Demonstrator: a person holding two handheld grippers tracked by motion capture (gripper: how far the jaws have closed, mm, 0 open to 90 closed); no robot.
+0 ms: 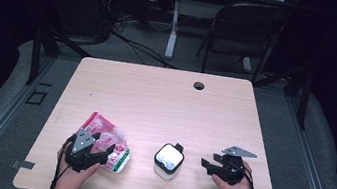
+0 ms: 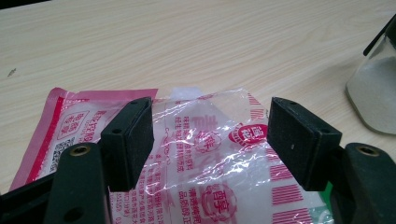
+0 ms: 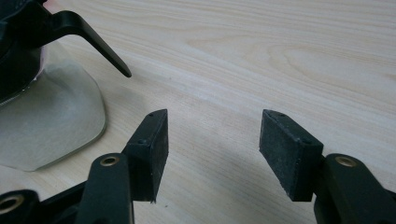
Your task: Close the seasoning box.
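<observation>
A pink-and-clear plastic bag (image 1: 105,141) lies flat on the desk (image 1: 165,99), its long axis running diagonally from near-right to far-left. The left gripper (image 1: 96,157) hovers spread wide over its near end. The right gripper (image 1: 209,165) is released beside a glass jar (image 1: 168,161).

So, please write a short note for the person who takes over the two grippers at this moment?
Left gripper: jaws open, above the pink and clear plastic bag, not closed on it.
Right gripper: jaws open, holds nothing, over bare table to the right of the jar.
The bag lies flat at the front left of the table. The glass jar with white contents stands between the two grippers, its lid looks raised.
Done: nothing gripped yet.
Left: probably grip the bag, then bring it to the jar.
</observation>
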